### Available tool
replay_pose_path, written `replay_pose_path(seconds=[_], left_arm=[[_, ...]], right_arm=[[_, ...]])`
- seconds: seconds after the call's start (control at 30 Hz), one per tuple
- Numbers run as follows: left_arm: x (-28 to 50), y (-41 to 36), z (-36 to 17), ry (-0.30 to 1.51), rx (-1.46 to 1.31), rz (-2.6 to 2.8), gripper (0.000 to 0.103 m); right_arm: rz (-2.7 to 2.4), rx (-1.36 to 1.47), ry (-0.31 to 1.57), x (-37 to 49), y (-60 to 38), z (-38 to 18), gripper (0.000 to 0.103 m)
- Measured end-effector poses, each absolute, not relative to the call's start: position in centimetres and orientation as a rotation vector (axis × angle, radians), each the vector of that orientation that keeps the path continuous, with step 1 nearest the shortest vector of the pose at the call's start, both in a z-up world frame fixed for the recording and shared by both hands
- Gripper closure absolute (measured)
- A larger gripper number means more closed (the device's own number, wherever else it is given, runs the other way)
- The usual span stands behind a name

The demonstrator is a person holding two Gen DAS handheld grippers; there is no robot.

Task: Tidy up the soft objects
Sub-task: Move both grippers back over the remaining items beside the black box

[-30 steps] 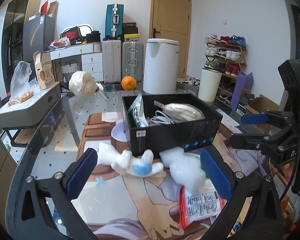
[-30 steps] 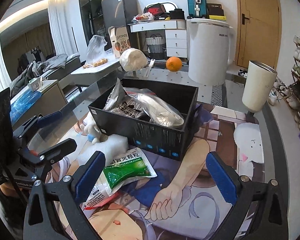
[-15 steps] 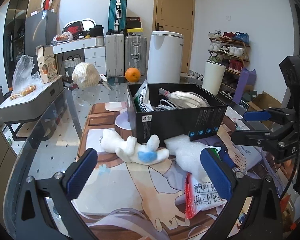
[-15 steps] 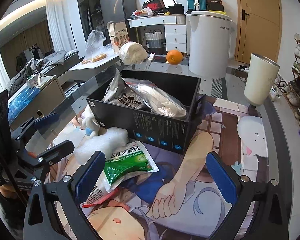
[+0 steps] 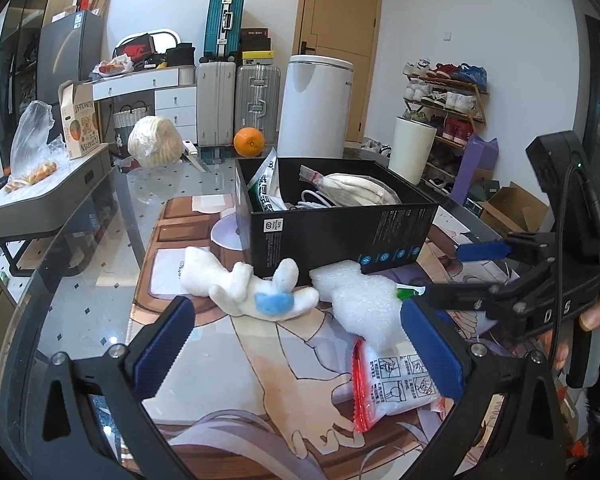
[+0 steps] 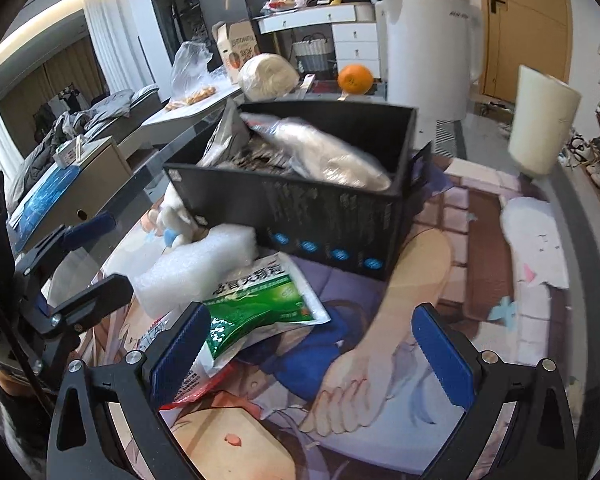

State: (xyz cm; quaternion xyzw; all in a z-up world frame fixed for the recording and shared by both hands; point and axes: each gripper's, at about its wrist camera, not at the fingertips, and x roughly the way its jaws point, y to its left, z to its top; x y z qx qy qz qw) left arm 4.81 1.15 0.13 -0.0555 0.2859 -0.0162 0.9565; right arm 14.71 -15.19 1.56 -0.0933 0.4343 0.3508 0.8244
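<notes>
Both views have pulled back and lifted a little over the last second, so the black box (image 5: 340, 236) now sits further from you and the loose items lie in plain sight on the desk (image 5: 88, 280).

Your left tool (image 5: 296, 344) is spread wide and holds nothing. The white plush toy (image 5: 248, 292) lies just ahead of it, slightly left of centre, its long axis running across the gap between the fingers rather than along them. That is the relation your next reach turns on: you would probably need to turn the wrist, or close across the narrower body near the blue patch.

Just right of the toy, touching it, is the white foam block (image 5: 364, 300), its far end against the front wall of the box. The foam lies partly over a medicine sachet (image 5: 396, 376) with a red edge.

Your right tool (image 6: 312, 356) is also wide open and empty. A green sachet (image 6: 260, 304) lies against its left finger, so that side is nearer the packets, and the left hand is nearer the toy.

The box already holds bagged items, piled near its rim; the wall stands between the toy and its place, so expect to lift over it.
</notes>
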Motion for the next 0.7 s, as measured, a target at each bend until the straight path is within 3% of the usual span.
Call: replay_pose_path(seconds=[0.7], left_arm=[[5.0, 1.7, 0.0, 0.587, -0.145, -0.043, 0.000]], right_arm=[[0.727, -0.340, 0.963, 15.3, -12.2, -0.4, 0.001]])
